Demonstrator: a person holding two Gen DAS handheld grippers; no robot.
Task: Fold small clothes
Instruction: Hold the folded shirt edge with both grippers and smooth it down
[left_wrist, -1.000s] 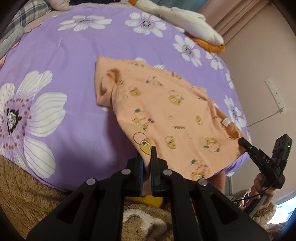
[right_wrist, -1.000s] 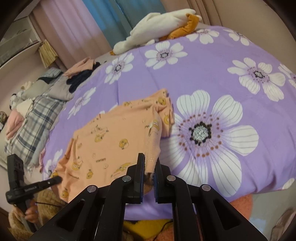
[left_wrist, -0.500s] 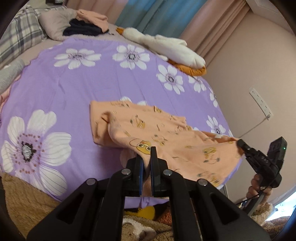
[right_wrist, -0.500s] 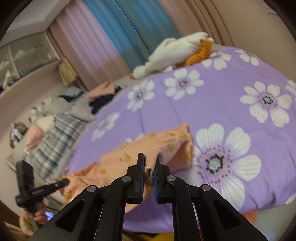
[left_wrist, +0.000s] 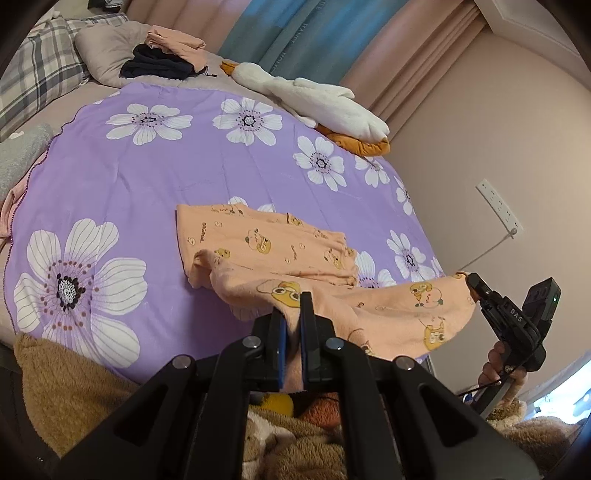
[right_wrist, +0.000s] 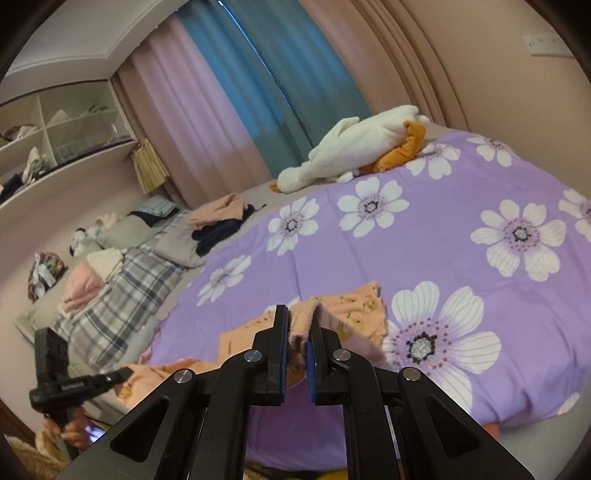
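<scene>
A small orange shirt (left_wrist: 266, 243) with cartoon prints lies partly on the purple flowered bedspread (left_wrist: 147, 177). Its near edge is lifted off the bed and doubled over the far part. My left gripper (left_wrist: 291, 310) is shut on one lifted corner. My right gripper (left_wrist: 474, 284) is shut on the other corner, at the right of the left wrist view. In the right wrist view the right gripper (right_wrist: 297, 325) pinches the orange shirt (right_wrist: 354, 314), and the left gripper (right_wrist: 123, 374) holds its corner at the lower left.
A white plush goose (left_wrist: 317, 99) lies at the far edge of the bed. Folded pink and dark clothes (left_wrist: 162, 55) sit on a grey pillow. A plaid blanket (right_wrist: 122, 291) lies at the left. A brown fuzzy blanket (left_wrist: 66, 387) is below the bed's near edge.
Both grippers have risen and carried the shirt's near edge up and toward the far side. The shirt has gone from lying flat to being half doubled over.
</scene>
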